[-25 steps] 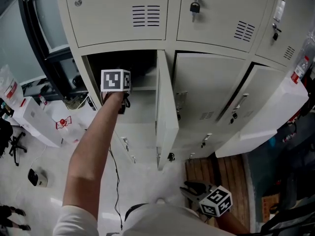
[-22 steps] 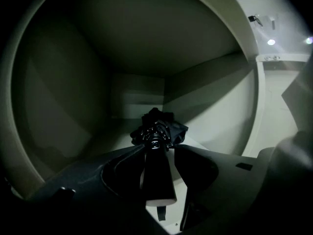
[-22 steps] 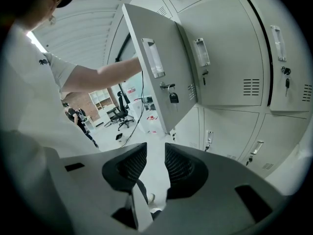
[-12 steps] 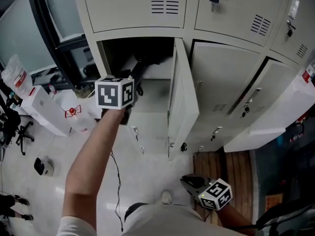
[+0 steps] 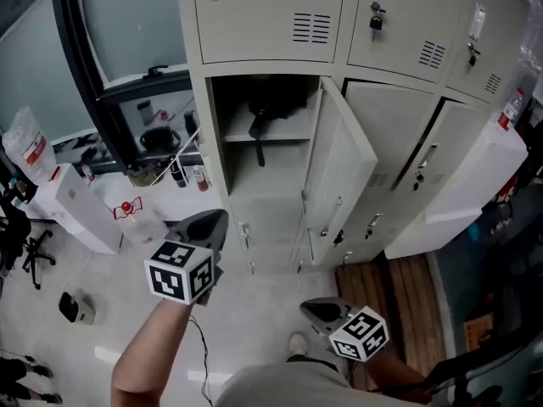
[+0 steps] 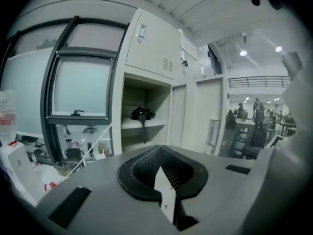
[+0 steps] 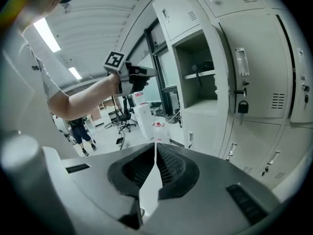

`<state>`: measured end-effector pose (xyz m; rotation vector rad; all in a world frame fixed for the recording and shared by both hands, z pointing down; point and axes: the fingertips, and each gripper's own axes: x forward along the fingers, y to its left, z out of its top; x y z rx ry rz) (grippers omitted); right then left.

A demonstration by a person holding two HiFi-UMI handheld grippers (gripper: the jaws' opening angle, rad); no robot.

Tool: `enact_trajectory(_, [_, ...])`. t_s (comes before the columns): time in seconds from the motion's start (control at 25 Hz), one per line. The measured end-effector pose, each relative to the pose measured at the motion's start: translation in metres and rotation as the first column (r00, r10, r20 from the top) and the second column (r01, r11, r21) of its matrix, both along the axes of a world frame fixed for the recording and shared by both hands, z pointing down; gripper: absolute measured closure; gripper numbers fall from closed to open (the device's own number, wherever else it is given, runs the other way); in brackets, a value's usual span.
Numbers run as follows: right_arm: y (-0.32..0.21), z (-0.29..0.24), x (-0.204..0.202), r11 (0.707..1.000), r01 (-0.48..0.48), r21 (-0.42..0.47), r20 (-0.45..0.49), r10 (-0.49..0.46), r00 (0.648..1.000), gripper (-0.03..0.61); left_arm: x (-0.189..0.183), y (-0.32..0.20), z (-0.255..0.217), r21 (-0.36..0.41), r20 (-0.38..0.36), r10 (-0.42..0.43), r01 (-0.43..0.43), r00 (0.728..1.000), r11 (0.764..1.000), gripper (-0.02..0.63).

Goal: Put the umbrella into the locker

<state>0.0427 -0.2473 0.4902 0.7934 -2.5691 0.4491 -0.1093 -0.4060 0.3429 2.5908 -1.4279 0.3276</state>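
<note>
1. the left gripper [image 6: 159, 153] is clenched on nothing, its jaws pressed together. it is aimed toward the open locker [image 5: 273, 181] from well back.
2. the right gripper [image 7: 155, 150] is also closed and empty. it is held low by the person's body, near the wooden boards [image 5: 382, 285] on the floor.
3. the umbrella [image 5: 265, 119], black and folded, lies on the shelf [image 5: 293, 132] inside the locker. a slim dark part of it hangs over the shelf's front edge. it is well apart from both grippers.
4. the locker's door [image 5: 341, 166] stands swung out to the right.
5. a dark-framed window [image 5: 127, 32] sits just left of the locker.
</note>
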Motion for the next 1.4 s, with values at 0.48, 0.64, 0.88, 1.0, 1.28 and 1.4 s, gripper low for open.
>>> enact_trajectory(0.48, [0.084, -0.009, -0.088, 0.997, -0.058, 0.053, -0.002, 0.058, 0.998, 0.558, -0.047, 0.232, 0.097, -0.176, -0.118, 0.256, -0.274, 0.959, 0.945, 0.604])
enact_trajectory(0.64, [0.11, -0.007, -0.114, 0.997, -0.053, 0.061, -0.002, 0.053, 0.999, 0.558, -0.056, 0.28, 0.116, -0.211, -0.101, 0.325, -0.34, 0.94, 0.917, 0.603])
enact_trajectory(0.88, [0.139, -0.005, -0.136, 0.995, -0.051, 0.083, -0.016, 0.052, 0.998, 0.558, -0.071, 0.316, 0.134, -0.232, -0.11, 0.34, -0.357, 0.934, 0.905, 0.604])
enact_trajectory(1.0, [0.147, -0.006, -0.145, 0.994, -0.055, 0.091, -0.02, 0.058, 0.998, 0.558, -0.077, 0.327, 0.139, -0.238, -0.111, 0.345, -0.362, 0.932, 0.901, 0.603])
enact_trajectory(1.28, [0.16, -0.009, -0.162, 0.995, -0.024, 0.101, -0.032, 0.027, 0.999, 0.56, -0.085, 0.344, 0.146, -0.24, -0.123, 0.338, -0.358, 0.933, 0.902, 0.604])
enact_trajectory(1.4, [0.163, -0.007, -0.167, 0.994, -0.01, 0.106, -0.037, 0.014, 0.999, 0.56, -0.089, 0.349, 0.15, -0.244, -0.123, 0.326, -0.347, 0.937, 0.905, 0.603])
